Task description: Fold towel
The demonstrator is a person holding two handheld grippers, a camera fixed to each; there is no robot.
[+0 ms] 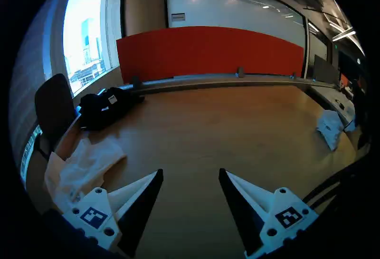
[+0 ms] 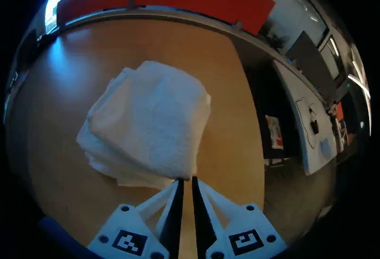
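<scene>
Your towel (image 2: 147, 121) is lying folded thick on the table (image 2: 47, 97), so you're looking nearly done. Right gripper (image 2: 185, 180) jaws are sitting almost together at its near edge (pinch unclear), and left gripper (image 1: 190, 173) is hovering, jaws wide apart.

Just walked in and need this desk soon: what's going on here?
A person works with a handheld gripper in each hand. A white towel lies folded in a thick bundle on the wooden table. The right gripper has its fingers nearly together at the towel's near corner; whether it pinches cloth is unclear. The left gripper is open above bare table, holding nothing, with a black bag farther off.
</scene>
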